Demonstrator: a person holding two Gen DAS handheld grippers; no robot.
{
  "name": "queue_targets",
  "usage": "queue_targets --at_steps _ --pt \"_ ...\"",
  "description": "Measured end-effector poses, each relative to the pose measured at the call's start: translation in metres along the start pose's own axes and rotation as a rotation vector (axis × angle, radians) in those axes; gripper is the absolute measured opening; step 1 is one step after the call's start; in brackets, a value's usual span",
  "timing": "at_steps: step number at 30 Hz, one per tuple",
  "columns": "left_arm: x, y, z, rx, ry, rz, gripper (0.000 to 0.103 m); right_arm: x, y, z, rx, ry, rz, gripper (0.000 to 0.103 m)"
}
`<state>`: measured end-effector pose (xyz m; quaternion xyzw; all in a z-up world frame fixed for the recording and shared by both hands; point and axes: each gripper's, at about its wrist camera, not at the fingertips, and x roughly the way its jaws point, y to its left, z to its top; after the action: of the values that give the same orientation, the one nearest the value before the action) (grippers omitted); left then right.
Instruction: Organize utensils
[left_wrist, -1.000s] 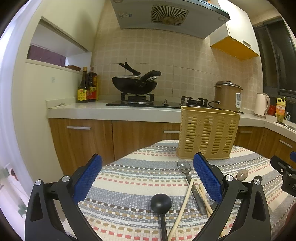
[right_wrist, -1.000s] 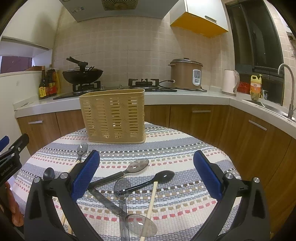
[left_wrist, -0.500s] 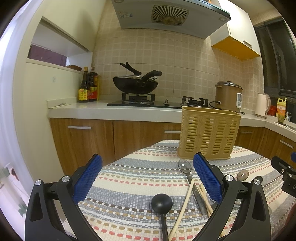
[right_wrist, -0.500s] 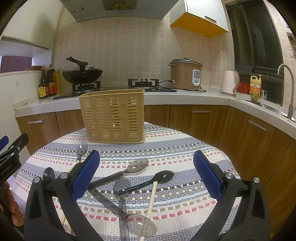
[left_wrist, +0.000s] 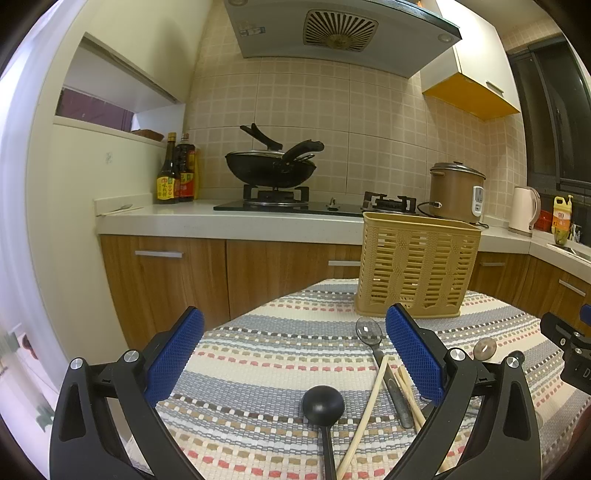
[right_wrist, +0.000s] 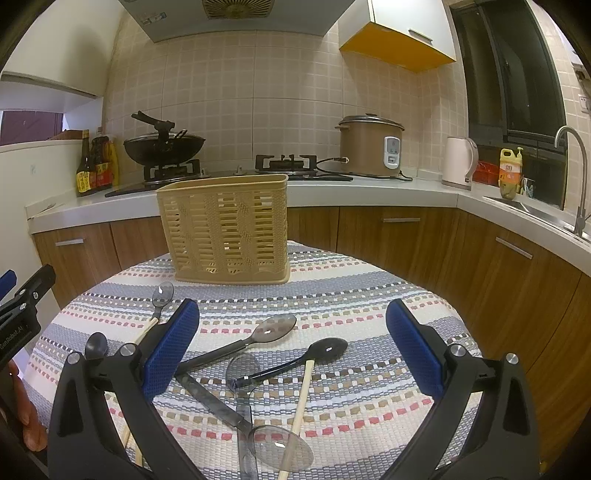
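Bench (right_wrist: 369, 280) under striped cloth carries the tan slotted basket (right_wrist: 225, 229) at its far side, loose spoons (right_wrist: 273, 328) and what look like chopsticks (right_wrist: 299, 406) lying nearer, both left gripper (left_wrist: 295, 354) and right gripper (right_wrist: 291, 347) jaws spread wide, grasping nothing.

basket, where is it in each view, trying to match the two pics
Left wrist: basket stands right of centre at the table's far edge, beyond the right finger.
Right wrist: basket stands left of centre, above the left finger.
Shared landmark: the rice cooker on the counter behind.
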<state>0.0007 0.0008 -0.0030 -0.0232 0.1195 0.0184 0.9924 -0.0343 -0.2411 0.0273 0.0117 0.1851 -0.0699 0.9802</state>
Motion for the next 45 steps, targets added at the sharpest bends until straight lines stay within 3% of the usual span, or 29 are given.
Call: queue_targets --at_steps 21,32,35,38,42,45 --pt "0.0 0.0 0.0 0.0 0.001 -0.002 0.095 0.004 0.002 -0.001 -0.007 0.005 -0.012 0.096" --pt "0.005 0.004 0.0 -0.033 0.029 -0.028 0.095 0.008 -0.002 -0.001 0.026 0.027 -0.066 0.096" --pt "0.02 0.015 0.0 -0.083 0.12 -0.06 0.095 0.013 -0.001 0.0 0.014 0.052 -0.066 0.096" --pt "0.043 0.027 0.002 -0.103 0.271 -0.141 0.094 0.022 -0.001 0.001 0.007 0.113 -0.045 0.096" --pt "0.074 0.047 0.005 -0.142 0.492 -0.27 0.086 0.031 -0.006 0.002 0.042 0.191 0.017 0.096" --pt "0.092 0.048 -0.003 -0.122 0.677 -0.323 0.072 0.046 -0.013 0.006 0.069 0.305 0.004 0.096"
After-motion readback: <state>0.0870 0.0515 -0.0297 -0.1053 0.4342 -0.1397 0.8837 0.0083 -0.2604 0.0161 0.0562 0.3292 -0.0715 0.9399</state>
